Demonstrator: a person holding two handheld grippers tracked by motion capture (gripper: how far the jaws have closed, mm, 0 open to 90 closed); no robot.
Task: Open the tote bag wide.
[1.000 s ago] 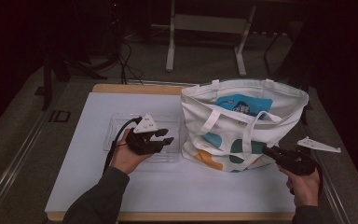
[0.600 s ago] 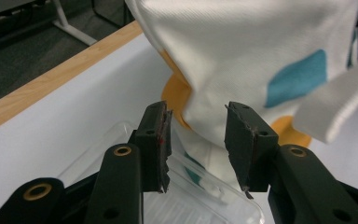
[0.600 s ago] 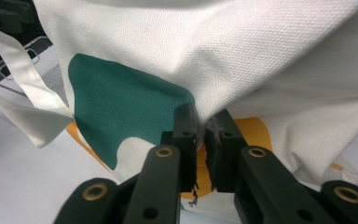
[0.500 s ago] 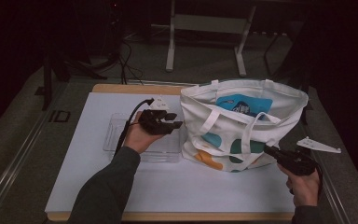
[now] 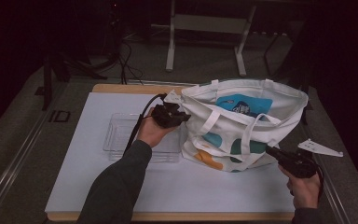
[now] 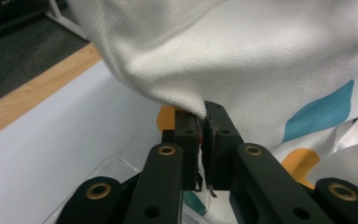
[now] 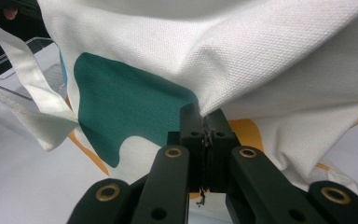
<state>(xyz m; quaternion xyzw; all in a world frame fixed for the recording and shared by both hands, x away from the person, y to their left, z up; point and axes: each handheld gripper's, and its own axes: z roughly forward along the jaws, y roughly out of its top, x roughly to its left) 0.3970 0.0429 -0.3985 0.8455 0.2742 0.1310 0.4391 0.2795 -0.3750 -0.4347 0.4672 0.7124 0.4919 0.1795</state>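
Left hand-held gripper [image 6: 203,122] reached tote bag [image 5: 242,123], pinching cloth | right [image 7: 205,122] pinching too.

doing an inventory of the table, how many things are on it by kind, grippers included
tote bag: 1
clear plastic tray: 1
grippers: 2, the left gripper and the right gripper, each shut on the bag's cloth
total: 4

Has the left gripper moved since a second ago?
Yes. The left gripper has gone from over the clear plastic tray rightward to the white canvas tote bag, its jaws closing on the cloth.
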